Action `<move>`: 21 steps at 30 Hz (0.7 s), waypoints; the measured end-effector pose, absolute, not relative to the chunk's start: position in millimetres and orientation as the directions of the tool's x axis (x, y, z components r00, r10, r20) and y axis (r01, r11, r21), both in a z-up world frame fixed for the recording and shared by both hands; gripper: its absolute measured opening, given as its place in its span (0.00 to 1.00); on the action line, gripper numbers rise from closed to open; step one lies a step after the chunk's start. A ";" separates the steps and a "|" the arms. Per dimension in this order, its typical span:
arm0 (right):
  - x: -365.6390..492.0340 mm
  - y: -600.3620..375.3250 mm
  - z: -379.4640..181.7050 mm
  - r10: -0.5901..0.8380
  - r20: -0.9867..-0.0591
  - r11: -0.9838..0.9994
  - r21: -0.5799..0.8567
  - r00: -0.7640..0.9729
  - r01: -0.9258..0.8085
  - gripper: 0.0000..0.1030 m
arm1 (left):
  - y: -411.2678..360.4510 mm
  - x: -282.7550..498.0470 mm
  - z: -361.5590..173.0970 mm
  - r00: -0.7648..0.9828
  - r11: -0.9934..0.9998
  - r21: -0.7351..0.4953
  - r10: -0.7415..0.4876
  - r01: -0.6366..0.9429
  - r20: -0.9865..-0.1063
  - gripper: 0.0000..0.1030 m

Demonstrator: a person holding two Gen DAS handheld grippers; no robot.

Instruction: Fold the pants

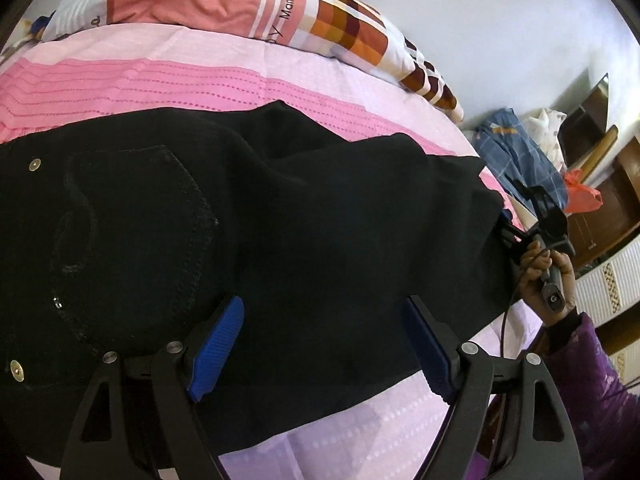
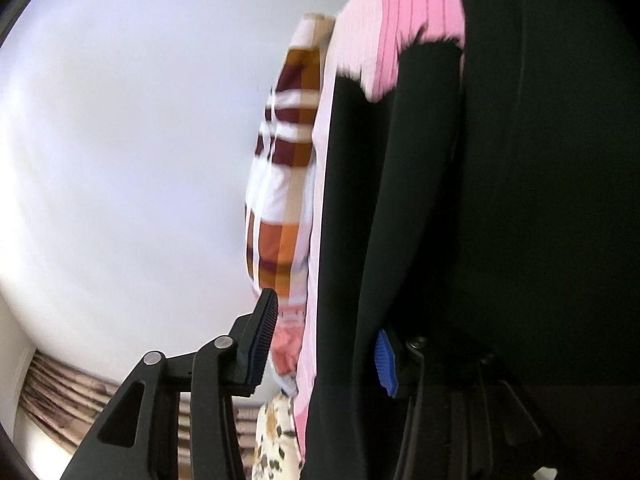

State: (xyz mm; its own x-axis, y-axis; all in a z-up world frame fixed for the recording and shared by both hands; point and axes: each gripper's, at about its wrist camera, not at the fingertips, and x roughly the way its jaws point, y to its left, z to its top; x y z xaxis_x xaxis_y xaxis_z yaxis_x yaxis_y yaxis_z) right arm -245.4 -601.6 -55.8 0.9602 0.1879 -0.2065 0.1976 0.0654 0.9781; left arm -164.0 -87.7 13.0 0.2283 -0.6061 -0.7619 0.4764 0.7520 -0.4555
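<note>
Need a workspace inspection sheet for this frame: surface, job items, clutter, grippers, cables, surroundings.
Surface: bed with pink striped sheet, lighter pink at the near edge.
Job's things: black pants spread across the bed, back pocket and rivets up, cloth rumpled.
Clutter: patchwork pillow at the head of the bed; blue checked cloth heaped beyond the bed's side.
Grippers: left gripper open above the pants, nothing between the pads; right gripper jaws apart, pants edge between them, far pad partly hidden by cloth, grip cannot be told. Person's hand holds its handle.
Cables: black cable hanging from the right gripper.
Surroundings: white wall, wooden furniture, purple sleeve.
</note>
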 end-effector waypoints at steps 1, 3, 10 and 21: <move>-247.0 -609.0 -53.4 0.190 -0.232 0.090 0.972 0.954 0.219 0.06 | -87.0 -163.1 11.7 0.226 0.750 -0.455 -0.607 0.479 -0.762 0.79; -250.5 -619.2 -49.1 0.212 -0.299 0.145 0.951 0.931 0.272 0.06 | -89.8 -162.3 10.0 0.226 0.753 -0.450 -0.602 0.480 -0.766 0.79; -301.1 -616.4 -7.6 0.185 -0.379 0.255 0.910 0.907 0.328 0.05 | -83.9 -161.6 18.2 0.223 0.760 -0.439 -0.590 0.480 -0.776 0.79; -372.8 -592.4 -45.5 0.175 -0.541 0.252 0.832 0.823 0.494 0.05 | -53.7 -158.3 17.4 0.246 0.785 -0.407 -0.557 0.467 -0.794 0.79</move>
